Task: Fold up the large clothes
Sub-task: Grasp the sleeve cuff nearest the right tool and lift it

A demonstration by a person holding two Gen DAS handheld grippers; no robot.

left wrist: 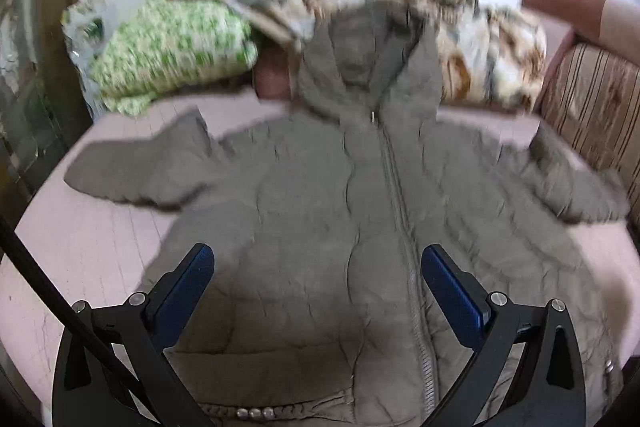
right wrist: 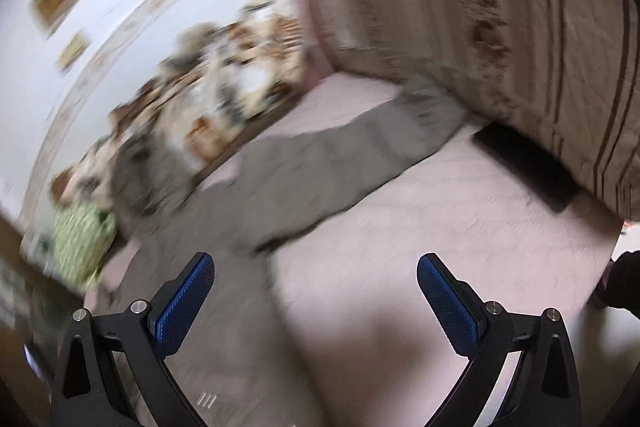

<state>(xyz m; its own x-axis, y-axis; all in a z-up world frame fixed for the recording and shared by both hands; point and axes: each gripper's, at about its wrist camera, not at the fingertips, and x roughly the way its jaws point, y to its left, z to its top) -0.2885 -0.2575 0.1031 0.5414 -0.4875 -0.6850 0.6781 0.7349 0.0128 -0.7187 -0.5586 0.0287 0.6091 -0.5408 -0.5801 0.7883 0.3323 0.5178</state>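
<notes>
A grey-brown quilted hooded jacket (left wrist: 320, 195) lies face up and zipped on a pale pink bed sheet (left wrist: 88, 243), with both sleeves spread out to the sides. My left gripper (left wrist: 318, 259) hovers open above the jacket's lower front, straddling the zipper (left wrist: 400, 203), with nothing between its blue pads. In the blurred right wrist view, the jacket's right sleeve (right wrist: 340, 155) stretches toward a striped cushion. My right gripper (right wrist: 316, 267) is open over the jacket's side edge and the bare sheet, holding nothing.
A green-and-white knitted bundle (left wrist: 172, 47) and a patterned blanket (left wrist: 472, 39) lie behind the hood. A striped cushion (right wrist: 500, 27) stands along the bed's right side, with a black flat object (right wrist: 528, 171) at its base. A white wall is behind.
</notes>
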